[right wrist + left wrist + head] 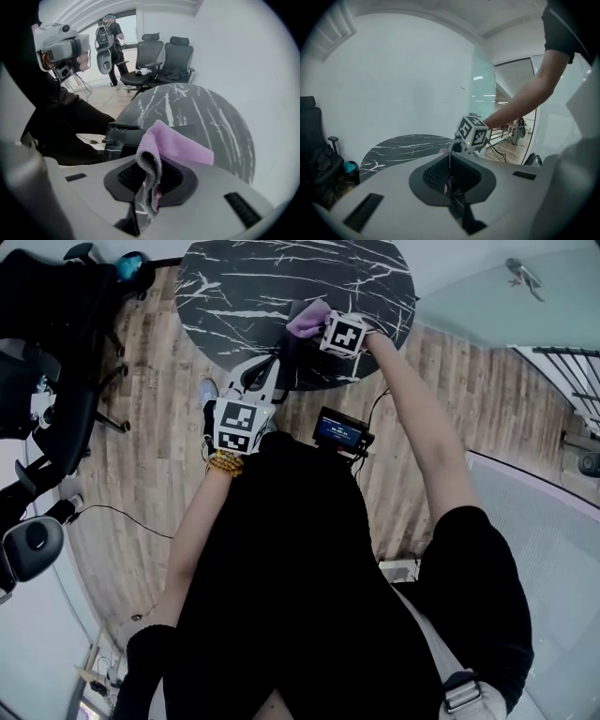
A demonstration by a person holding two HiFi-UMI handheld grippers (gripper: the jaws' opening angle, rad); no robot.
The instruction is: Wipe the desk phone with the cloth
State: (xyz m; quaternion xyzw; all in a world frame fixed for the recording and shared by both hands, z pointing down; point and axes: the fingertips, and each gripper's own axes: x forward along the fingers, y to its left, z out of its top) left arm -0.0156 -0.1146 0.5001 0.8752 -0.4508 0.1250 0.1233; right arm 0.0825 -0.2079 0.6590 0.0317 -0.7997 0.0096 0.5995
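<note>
A purple cloth (180, 146) hangs out of my right gripper (147, 185), which is shut on it; it also shows as a cloth (307, 320) over the near edge of the round black marble table (244, 287). Just beyond the cloth sits a dark desk phone (123, 137) at the table's edge, hard to make out in the head view. My left gripper (451, 174) is held lower and nearer my body, off the table, with its jaws together and nothing visible between them. It points toward the right gripper's marker cube (472, 132).
Black office chairs (52, 343) stand to the left on the wooden floor, and more chairs (161, 58) stand behind the table. Another person (110, 40) stands at the back of the room. A small blue-screen device (339, 430) hangs at my chest.
</note>
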